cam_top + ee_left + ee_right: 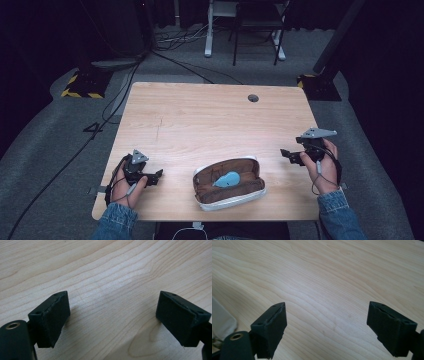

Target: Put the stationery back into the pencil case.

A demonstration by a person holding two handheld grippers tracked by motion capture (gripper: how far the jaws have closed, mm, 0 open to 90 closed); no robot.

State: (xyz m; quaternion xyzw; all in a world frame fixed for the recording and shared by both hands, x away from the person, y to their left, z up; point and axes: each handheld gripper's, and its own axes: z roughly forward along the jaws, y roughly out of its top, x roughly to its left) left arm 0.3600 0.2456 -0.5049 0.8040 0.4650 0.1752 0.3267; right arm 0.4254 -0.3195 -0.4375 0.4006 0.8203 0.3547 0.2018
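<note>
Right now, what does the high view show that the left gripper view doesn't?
High view alone: an open pouch with a brown lining and a light blue object inside, lying between the left gripper and the right gripper, plus a round hole near the table's far edge. Left gripper view alone: its two black pads close up, standing apart with nothing between. Both: the light wooden table.
</note>
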